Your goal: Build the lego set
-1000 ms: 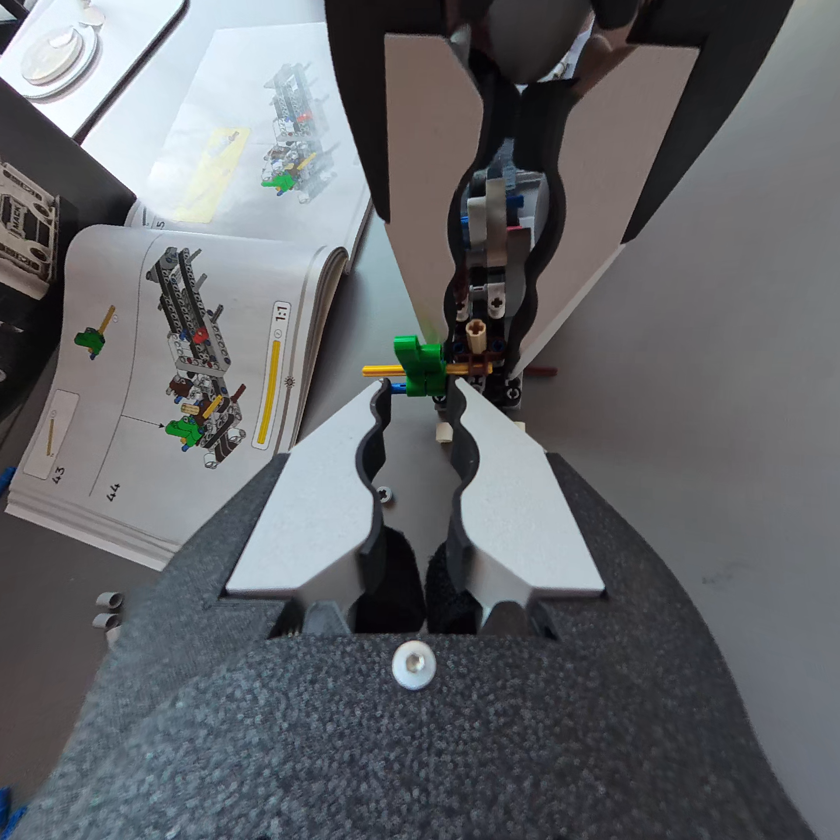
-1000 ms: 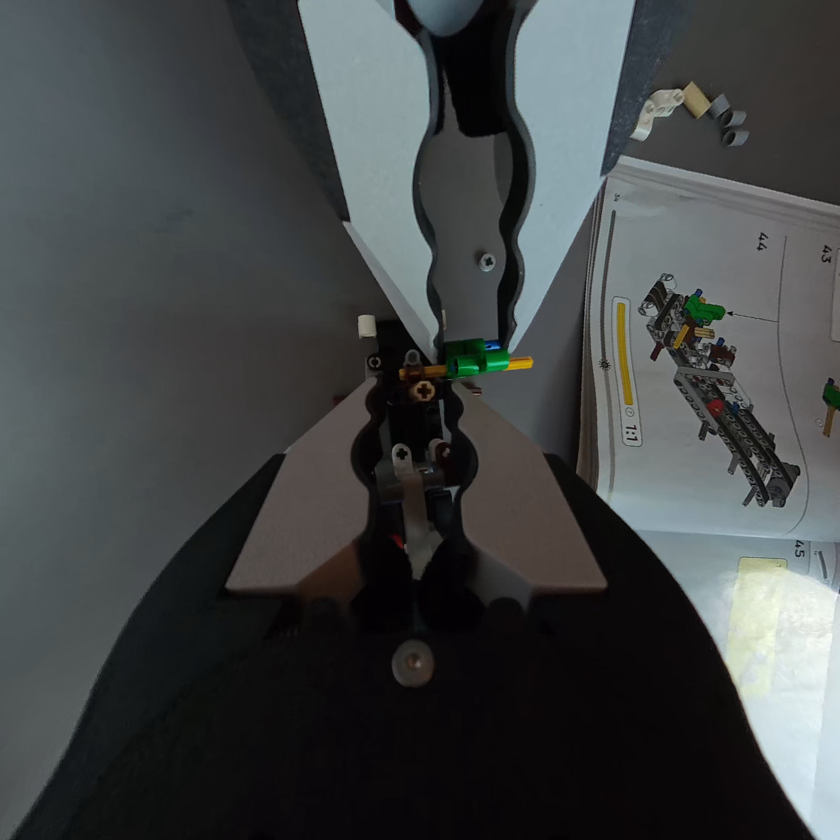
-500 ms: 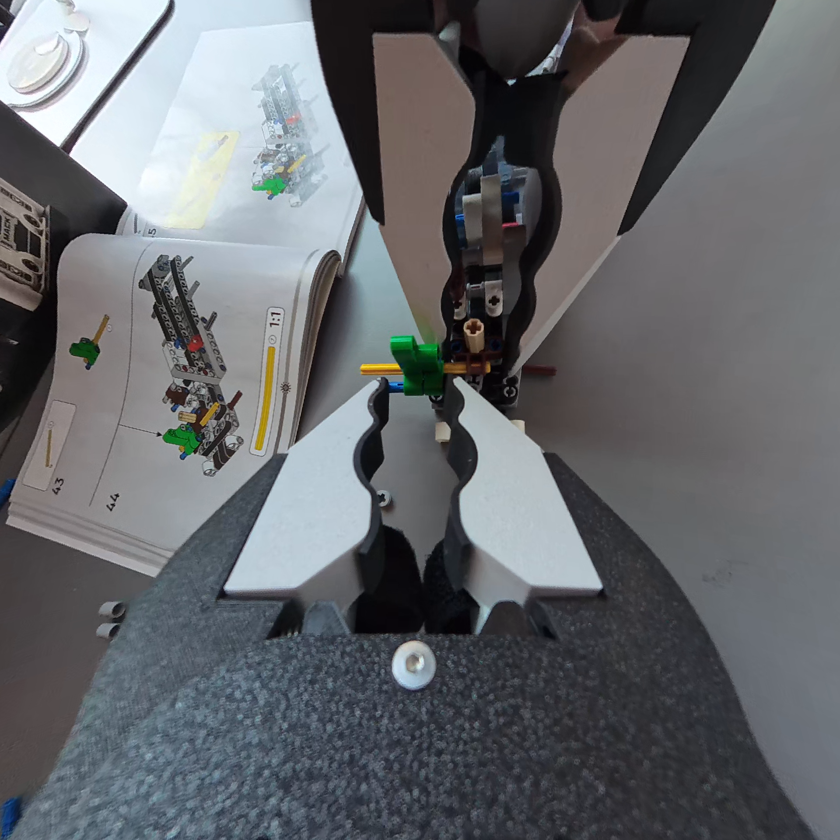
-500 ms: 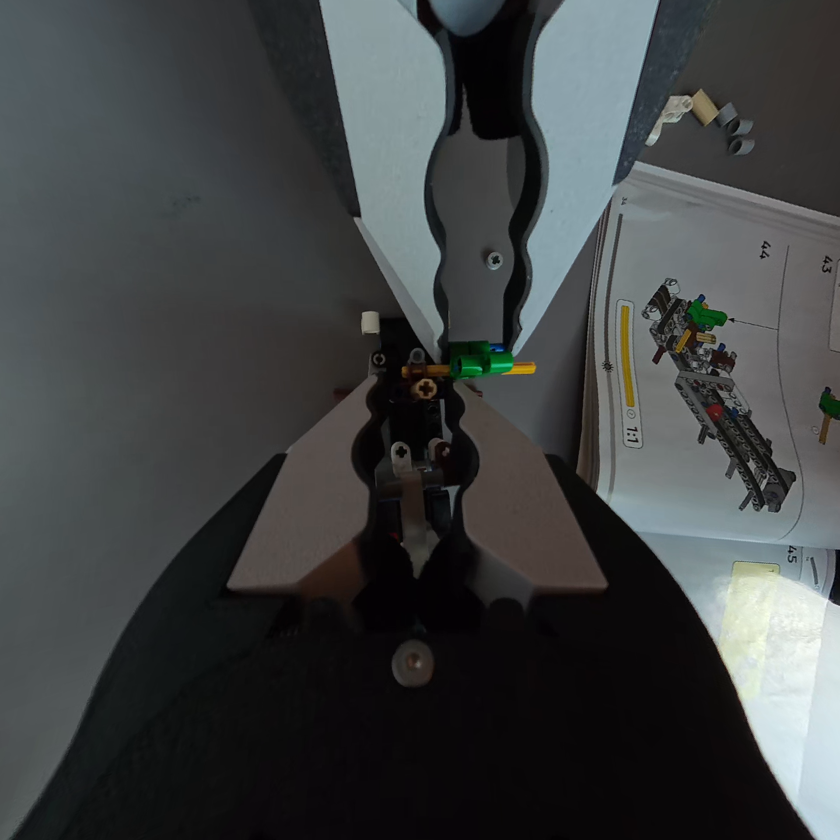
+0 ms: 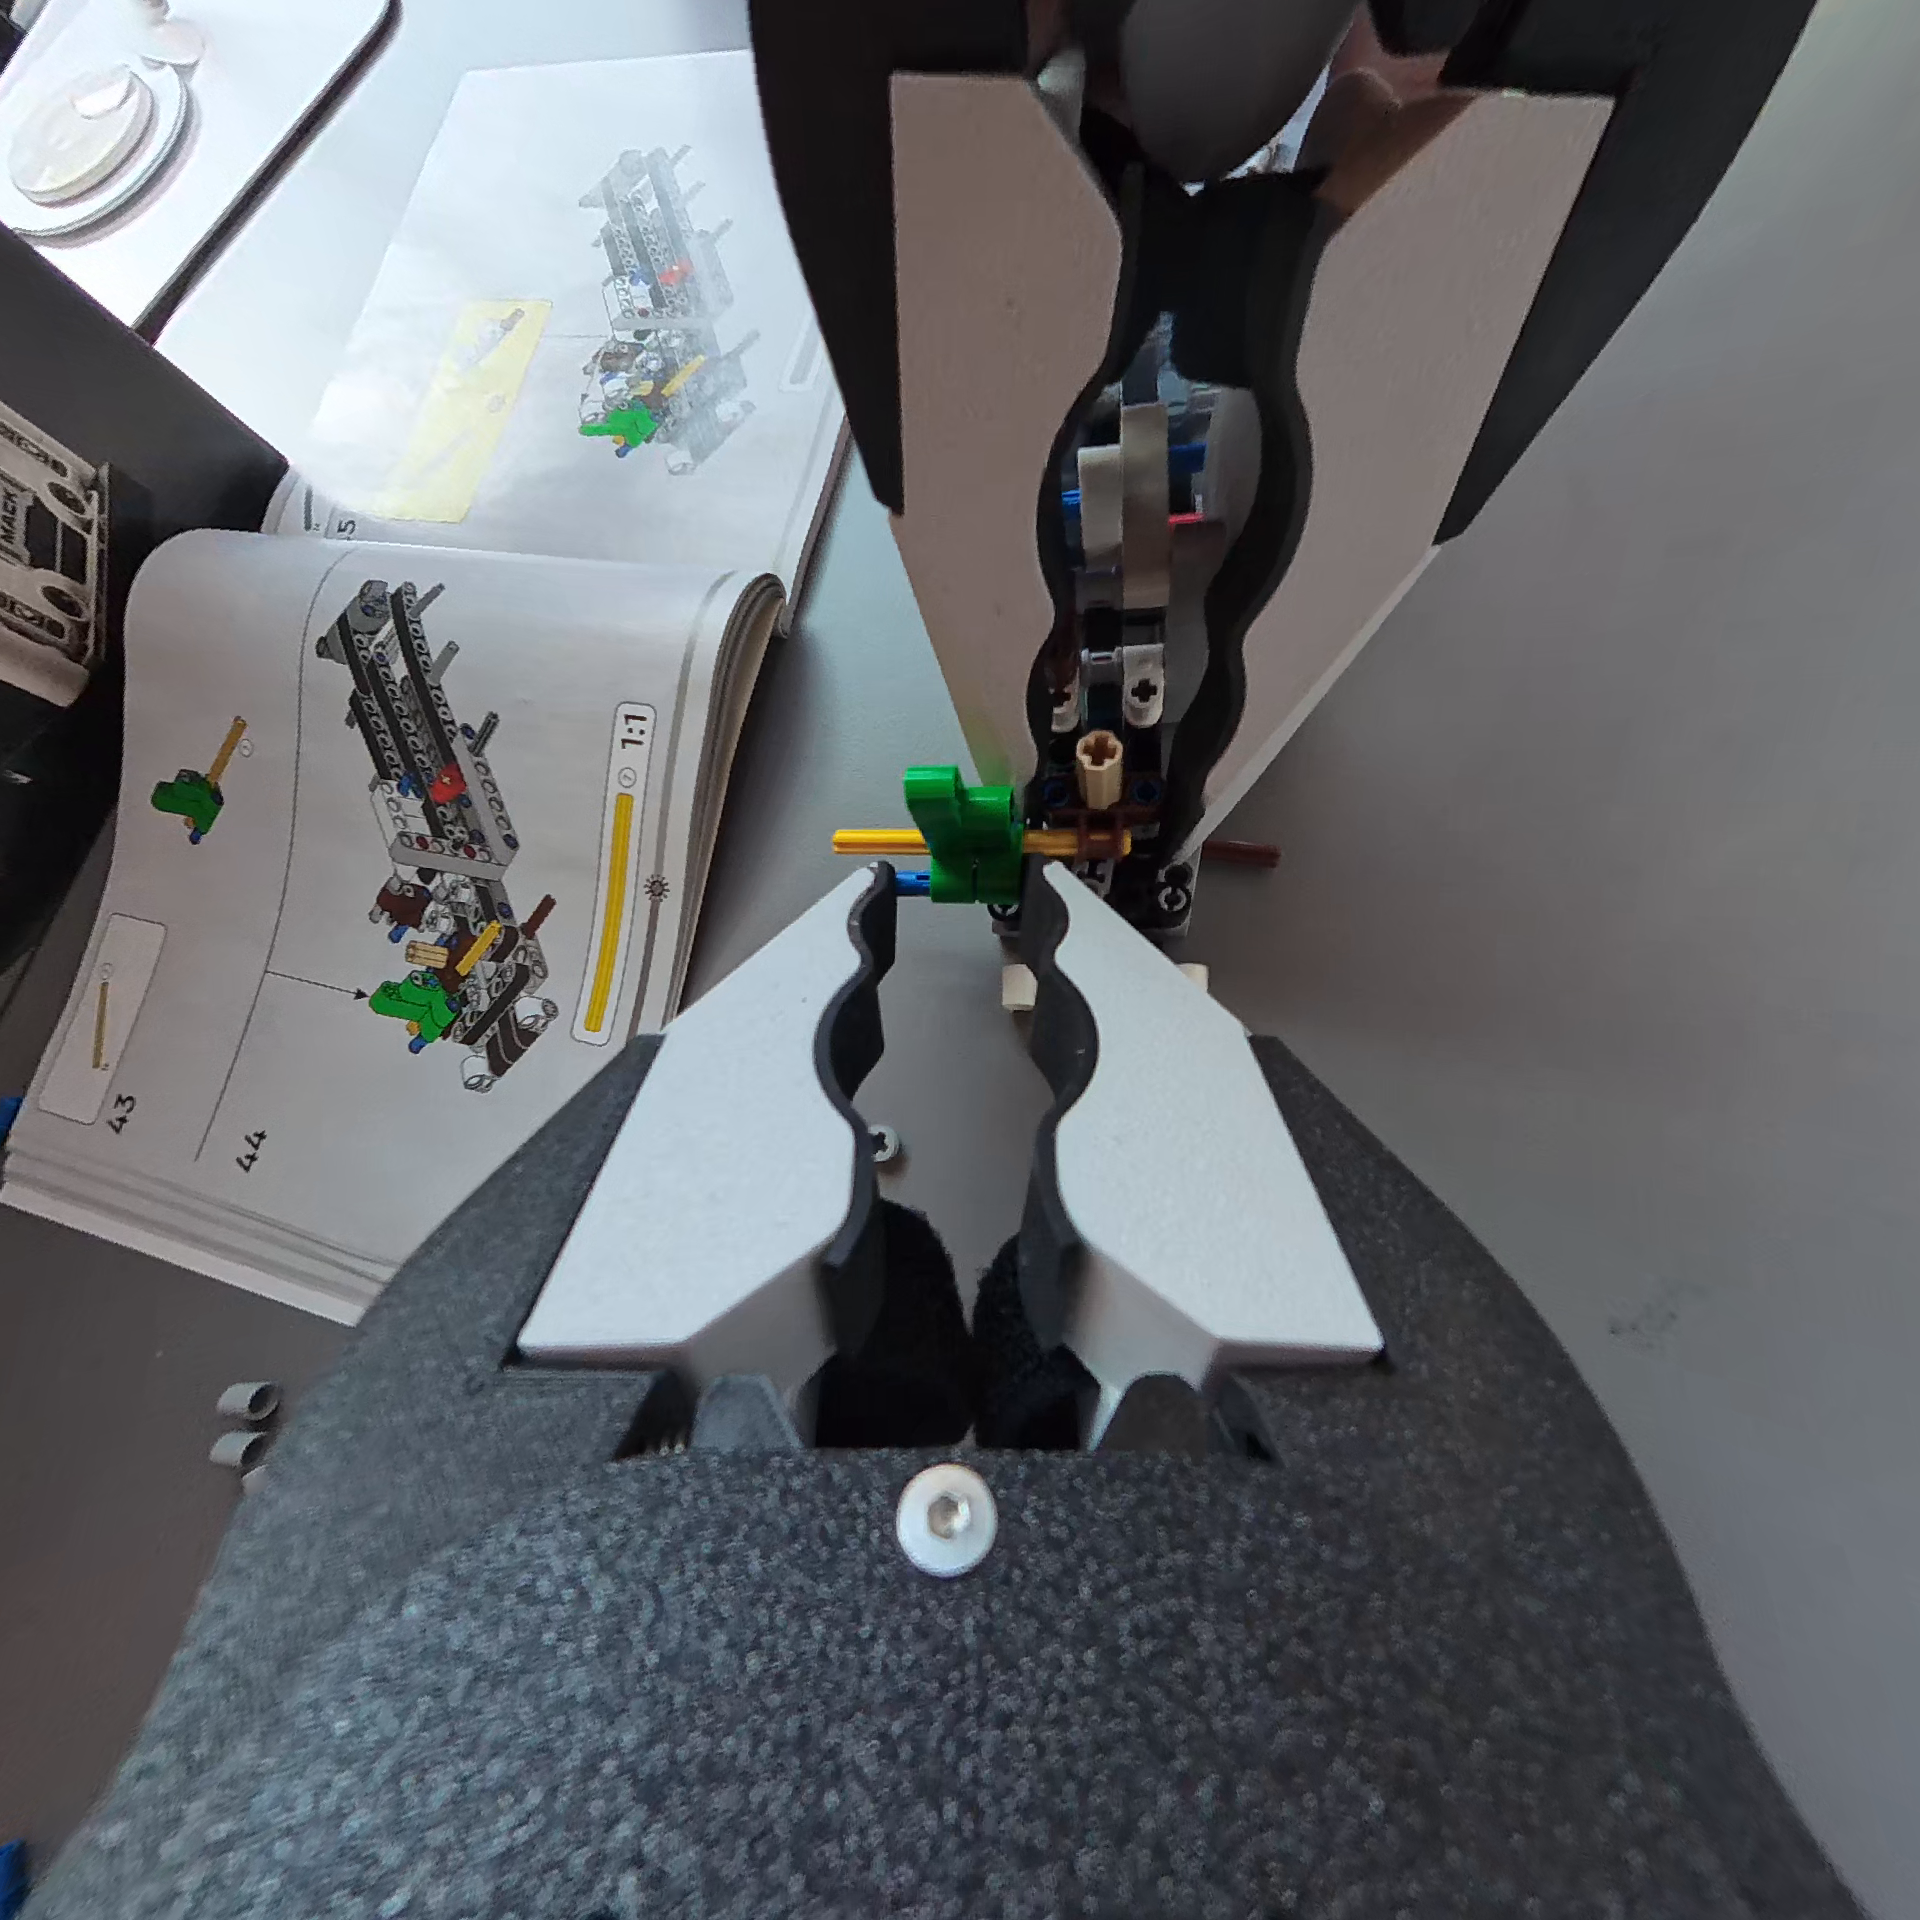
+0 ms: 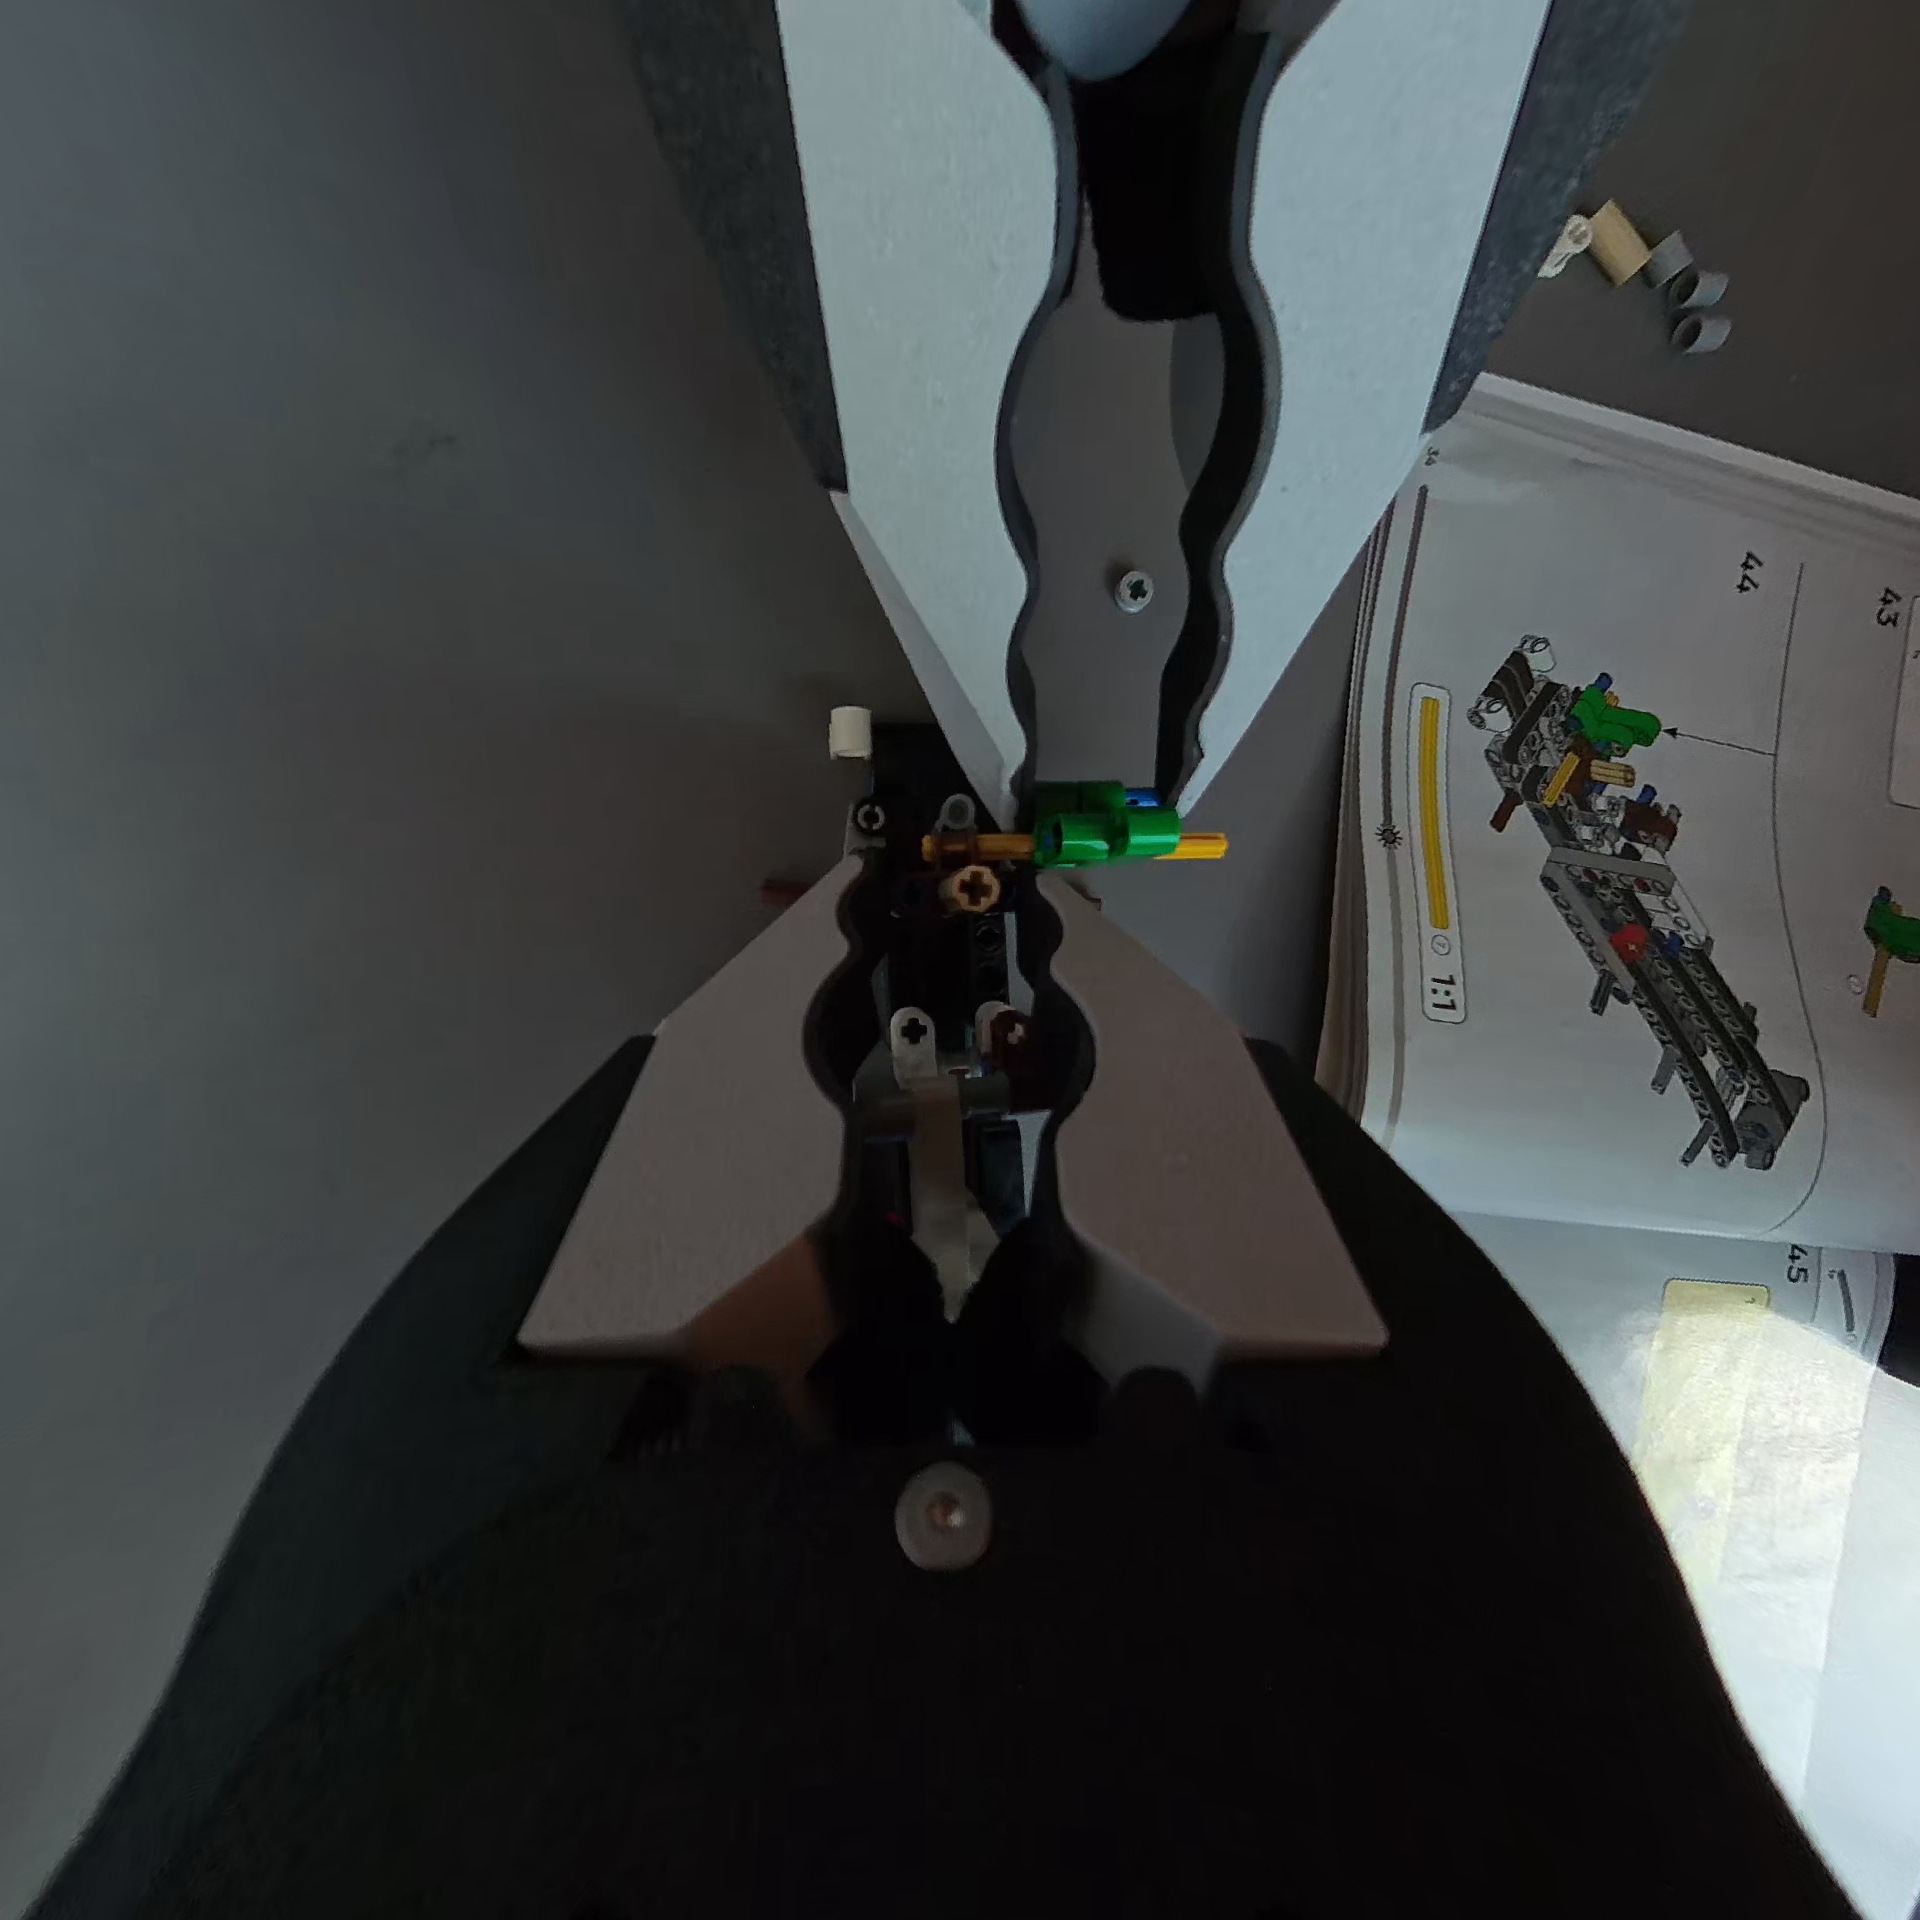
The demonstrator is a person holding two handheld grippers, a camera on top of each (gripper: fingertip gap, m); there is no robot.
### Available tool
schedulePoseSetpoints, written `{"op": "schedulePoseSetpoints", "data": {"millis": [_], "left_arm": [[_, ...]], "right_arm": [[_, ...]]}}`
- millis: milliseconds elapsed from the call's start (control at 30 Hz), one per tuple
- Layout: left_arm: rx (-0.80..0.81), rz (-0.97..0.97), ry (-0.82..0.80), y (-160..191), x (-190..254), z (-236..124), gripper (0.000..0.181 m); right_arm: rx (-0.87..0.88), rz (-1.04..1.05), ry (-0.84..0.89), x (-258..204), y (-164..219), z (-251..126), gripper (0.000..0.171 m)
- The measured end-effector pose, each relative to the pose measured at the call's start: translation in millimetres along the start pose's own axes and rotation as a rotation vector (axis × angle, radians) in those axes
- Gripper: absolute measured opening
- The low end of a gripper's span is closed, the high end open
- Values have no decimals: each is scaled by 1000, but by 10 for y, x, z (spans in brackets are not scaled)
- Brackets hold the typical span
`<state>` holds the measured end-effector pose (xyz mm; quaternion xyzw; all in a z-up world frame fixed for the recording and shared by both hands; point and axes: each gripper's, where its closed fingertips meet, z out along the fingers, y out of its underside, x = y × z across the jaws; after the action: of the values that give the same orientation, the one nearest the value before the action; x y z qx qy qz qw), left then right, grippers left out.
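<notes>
**Green piece seating on axle**

Nothing has moved much in 1 s. Right gripper [image 6: 940,883] is clamped on the lego chassis [image 6: 951,1049]. Left gripper [image 5: 961,888] brackets the green connector [image 5: 964,831] on the yellow axle [image 5: 871,840]; contact unclear. Push straight along the axle, chassis braced.

We see glossy plastic on the green connector [image 5: 961,834], smooth paper in the instruction booklet [image 5: 312,831], and a matt grey tabletop [image 5: 1558,935].
</notes>
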<state>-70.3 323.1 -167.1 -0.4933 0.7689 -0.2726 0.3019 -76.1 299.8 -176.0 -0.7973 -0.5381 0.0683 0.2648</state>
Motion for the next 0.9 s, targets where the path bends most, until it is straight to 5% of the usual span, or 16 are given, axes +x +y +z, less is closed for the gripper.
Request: {"op": "schedulePoseSetpoints", "data": {"millis": [733, 900], "left_arm": [[11, 37, -25, 6, -45, -1, 22], [13, 8, -3, -2, -21, 1, 22]], "right_arm": [[9, 71, -2, 28, -17, 10, 24], [59, 166, -60, 30, -121, -96, 58]]}}
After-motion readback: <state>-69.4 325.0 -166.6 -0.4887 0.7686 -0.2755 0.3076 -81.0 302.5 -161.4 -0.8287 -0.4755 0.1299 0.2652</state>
